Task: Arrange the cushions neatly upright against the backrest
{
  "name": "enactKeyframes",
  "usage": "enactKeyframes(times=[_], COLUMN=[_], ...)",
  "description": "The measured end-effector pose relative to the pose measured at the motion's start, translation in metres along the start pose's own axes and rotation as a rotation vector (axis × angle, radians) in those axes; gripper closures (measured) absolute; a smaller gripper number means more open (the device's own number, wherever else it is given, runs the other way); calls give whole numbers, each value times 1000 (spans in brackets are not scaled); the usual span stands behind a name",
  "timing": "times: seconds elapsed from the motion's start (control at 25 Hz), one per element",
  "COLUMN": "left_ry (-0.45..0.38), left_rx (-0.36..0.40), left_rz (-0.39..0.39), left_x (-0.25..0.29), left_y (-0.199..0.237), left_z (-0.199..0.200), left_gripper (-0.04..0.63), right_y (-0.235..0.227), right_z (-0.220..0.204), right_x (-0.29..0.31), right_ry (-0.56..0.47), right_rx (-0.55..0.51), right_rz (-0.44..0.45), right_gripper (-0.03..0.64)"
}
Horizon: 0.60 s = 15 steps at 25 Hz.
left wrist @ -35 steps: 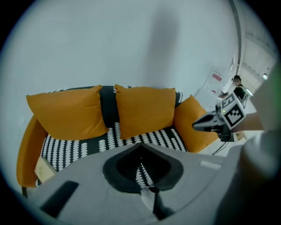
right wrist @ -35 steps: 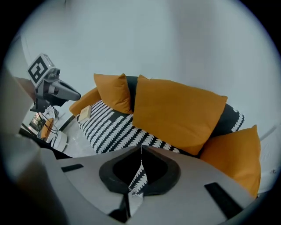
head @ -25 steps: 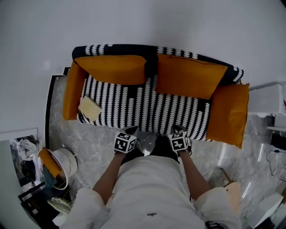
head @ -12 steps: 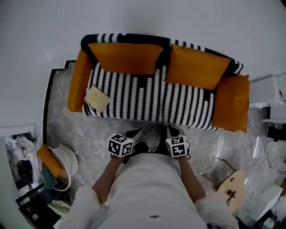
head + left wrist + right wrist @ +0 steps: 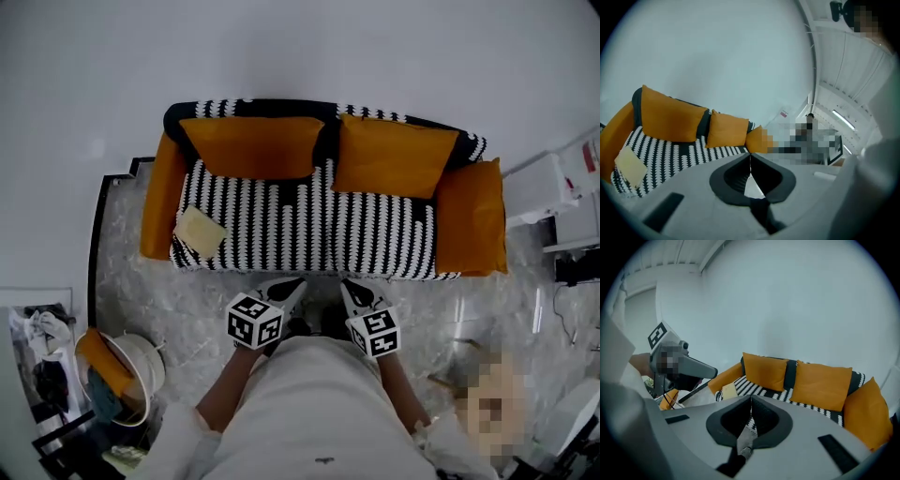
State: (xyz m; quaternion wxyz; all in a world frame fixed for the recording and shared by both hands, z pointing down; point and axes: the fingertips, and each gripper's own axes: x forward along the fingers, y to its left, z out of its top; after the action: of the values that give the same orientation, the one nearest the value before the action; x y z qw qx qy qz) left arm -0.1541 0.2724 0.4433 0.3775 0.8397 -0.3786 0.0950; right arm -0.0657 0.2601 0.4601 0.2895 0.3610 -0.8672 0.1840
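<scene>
- Two orange rectangular fabric cushions are noted in the head view. The left cushion [image 5: 251, 147] and right cushion [image 5: 392, 155] stand upright, side by side, leaning on the backrest [image 5: 281, 107] of the black-and-white patterned sofa [image 5: 309, 225].
- A pale yellow square pad [image 5: 200, 232] lies flat on the seat near the armrest at the view's left.
- The left claw [image 5: 292, 285] and right claw [image 5: 352, 291] hang before the sofa's front edge, well apart from both cushions.
- Left gripper view: the jaws are pressed together with nothing between them. The left cushion [image 5: 670, 117] and right cushion [image 5: 727, 130] stand upright beyond.
- Right gripper view: the jaws are likewise closed and empty. Both cushions rest against the backrest.
- Assessment: the arrangement appears complete. The right cushion seems slightly skewed, so at most a minor straightening remains.
</scene>
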Motion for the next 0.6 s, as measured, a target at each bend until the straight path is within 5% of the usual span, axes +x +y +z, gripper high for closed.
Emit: enactKeyframes(times=[0.2,0.6], left_ry=[16,33], left_rx=[76,101], left_rz=[-19,0], left_x=[1,-13], left_y=[-22,-29], left_z=[-9,-31], left_gripper=[581,581], right_y=[20,58], right_z=[5,-11], right_x=[-19,-20], right_ry=[-53,-23], right_rx=[14,-83], right_rz=[45,129], right_gripper=[609,609])
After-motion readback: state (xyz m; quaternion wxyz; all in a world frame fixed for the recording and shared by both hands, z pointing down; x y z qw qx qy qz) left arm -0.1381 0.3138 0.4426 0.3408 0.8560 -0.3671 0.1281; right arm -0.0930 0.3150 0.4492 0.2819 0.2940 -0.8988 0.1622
